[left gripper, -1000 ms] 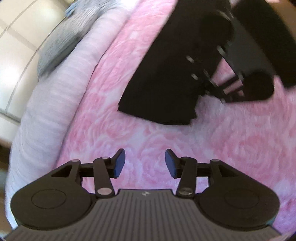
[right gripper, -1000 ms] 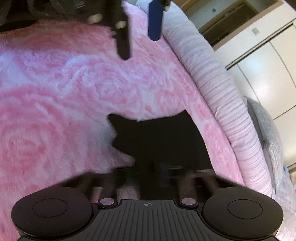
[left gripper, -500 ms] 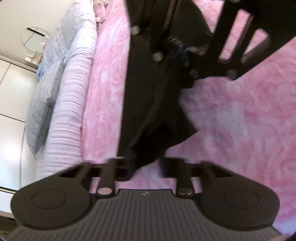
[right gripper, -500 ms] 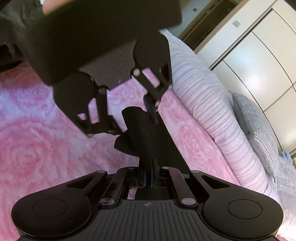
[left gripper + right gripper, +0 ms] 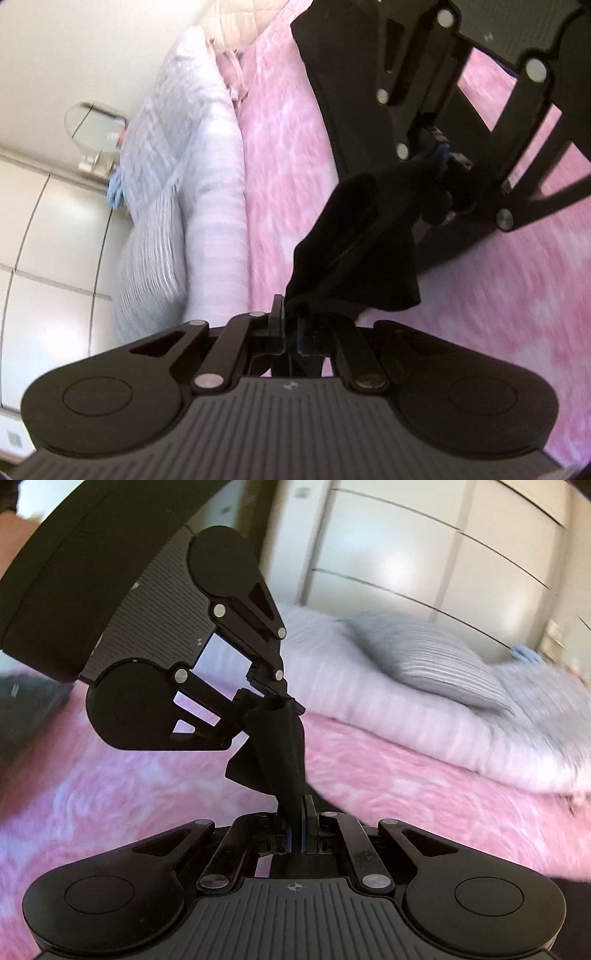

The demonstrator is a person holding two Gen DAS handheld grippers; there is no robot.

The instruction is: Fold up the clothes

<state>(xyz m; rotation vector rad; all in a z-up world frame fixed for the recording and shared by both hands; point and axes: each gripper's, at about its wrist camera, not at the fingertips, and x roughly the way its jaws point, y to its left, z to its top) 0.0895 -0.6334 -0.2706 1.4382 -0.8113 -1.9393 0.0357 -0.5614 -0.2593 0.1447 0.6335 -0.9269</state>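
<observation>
Moved: black garment (image 5: 354, 236) lifted off pink blanket (image 5: 280, 155) — now midair, frame centre.
Claws: left gripper (image 5: 290, 325), right gripper (image 5: 294, 821) both clamped on it — stretching it for folding.

Left gripper (image 5: 288, 332): near bottom centre, jaws closed on one end of a black garment (image 5: 354, 251).
Black garment: bunched, stretched from the left gripper up and right to the right gripper (image 5: 443, 162), which pinches its far end.
Pink blanket (image 5: 280, 155): rose-patterned, spread beneath, blurred.
Pale striped bedding (image 5: 218, 206): rolled along the blanket's left edge.
Grey striped pillow (image 5: 151, 236): further left.
White cabinet doors (image 5: 44, 236): far left.
</observation>
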